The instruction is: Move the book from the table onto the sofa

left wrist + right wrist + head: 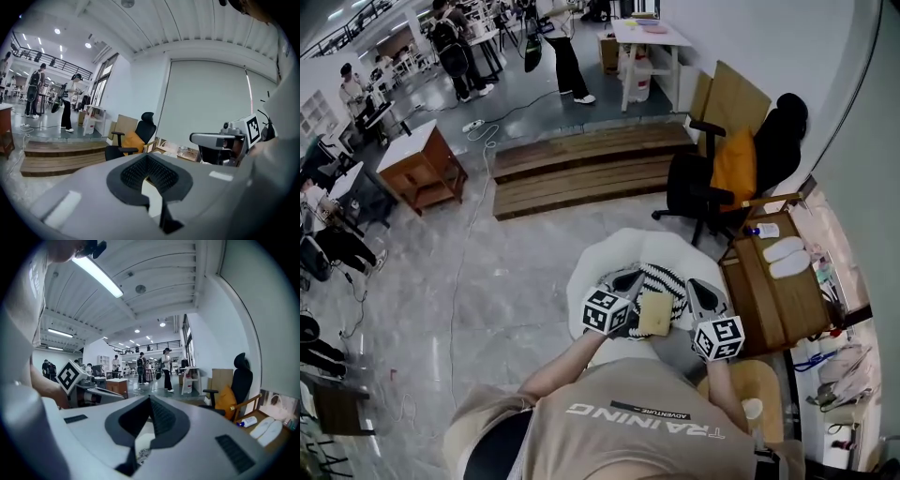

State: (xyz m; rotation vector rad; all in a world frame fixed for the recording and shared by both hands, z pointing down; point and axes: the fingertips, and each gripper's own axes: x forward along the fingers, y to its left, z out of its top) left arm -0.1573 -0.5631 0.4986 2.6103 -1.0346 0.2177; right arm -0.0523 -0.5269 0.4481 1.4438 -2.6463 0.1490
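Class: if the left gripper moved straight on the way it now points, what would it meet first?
Probably the striped cushion on the sofa, just ahead of the left gripper, though its height above them is unclear. If it clears them, the office chair comes next.

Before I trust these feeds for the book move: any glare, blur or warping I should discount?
Head view: sharp, evenly lit, edges bowed, sheen on the grey floor; book in focus. Left gripper view: heavy fisheye, dark corners, the left tool fills the bottom, soft. Right gripper view: same warping, ceiling strip light flares.
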